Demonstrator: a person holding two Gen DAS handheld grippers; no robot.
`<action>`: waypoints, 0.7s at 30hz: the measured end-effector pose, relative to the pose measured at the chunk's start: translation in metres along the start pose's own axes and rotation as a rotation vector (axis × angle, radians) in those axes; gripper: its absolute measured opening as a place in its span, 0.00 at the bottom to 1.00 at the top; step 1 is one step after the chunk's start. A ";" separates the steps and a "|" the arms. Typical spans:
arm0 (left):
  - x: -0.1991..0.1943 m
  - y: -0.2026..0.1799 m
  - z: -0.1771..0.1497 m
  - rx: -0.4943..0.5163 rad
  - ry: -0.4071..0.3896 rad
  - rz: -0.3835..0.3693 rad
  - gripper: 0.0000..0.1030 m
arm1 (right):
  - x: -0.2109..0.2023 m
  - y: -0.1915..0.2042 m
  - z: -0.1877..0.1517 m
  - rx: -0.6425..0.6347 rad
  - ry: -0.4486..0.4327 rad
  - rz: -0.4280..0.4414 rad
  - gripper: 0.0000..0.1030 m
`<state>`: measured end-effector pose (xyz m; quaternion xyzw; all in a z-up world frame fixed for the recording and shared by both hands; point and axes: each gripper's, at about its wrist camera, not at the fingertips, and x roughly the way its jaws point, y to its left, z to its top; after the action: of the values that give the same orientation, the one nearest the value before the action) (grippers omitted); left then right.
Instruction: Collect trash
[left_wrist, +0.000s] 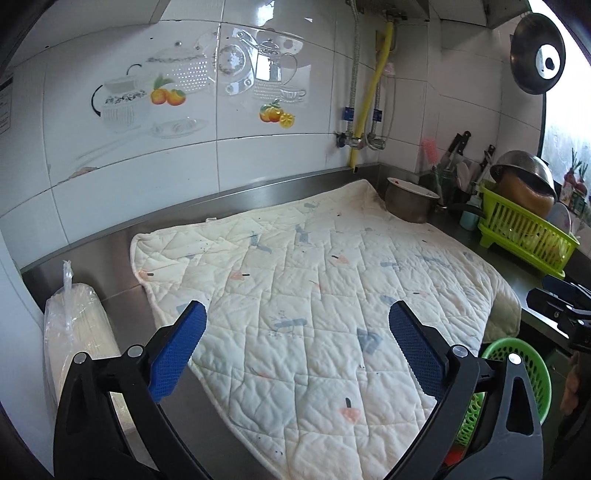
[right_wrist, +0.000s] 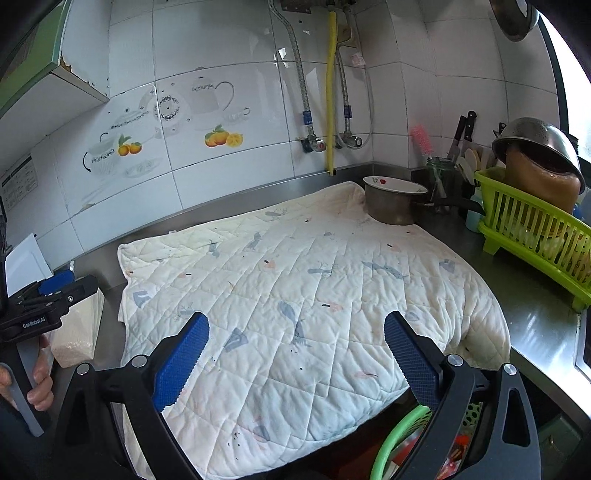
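A white quilted mat covers the steel counter, and I see no loose trash on it. My left gripper hangs open over the mat's near part with nothing between its blue pads. My right gripper is open and empty too, over the mat's front edge. A green plastic basket sits below the counter's front edge, under the right gripper, with red scraps inside. The right gripper shows at the right edge of the left wrist view. The left gripper shows at the left of the right wrist view, in a hand.
A metal pot stands on the mat's far right corner. A green dish rack with an upturned steel bowl is at the right. A clear-wrapped white packet lies left of the mat. Knives and pipes line the tiled wall.
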<state>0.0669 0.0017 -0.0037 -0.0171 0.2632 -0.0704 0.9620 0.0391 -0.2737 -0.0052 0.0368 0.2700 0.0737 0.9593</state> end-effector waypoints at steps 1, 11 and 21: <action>-0.002 0.001 -0.001 0.002 -0.003 0.007 0.95 | 0.000 0.002 0.000 0.007 -0.004 0.004 0.90; -0.017 0.013 -0.004 -0.020 -0.024 0.048 0.95 | -0.005 0.025 0.001 -0.035 -0.057 -0.040 0.90; -0.030 0.022 0.001 -0.041 -0.060 0.065 0.95 | -0.007 0.034 0.004 -0.042 -0.070 -0.019 0.91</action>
<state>0.0449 0.0275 0.0109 -0.0305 0.2358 -0.0333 0.9707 0.0313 -0.2417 0.0053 0.0163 0.2352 0.0687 0.9694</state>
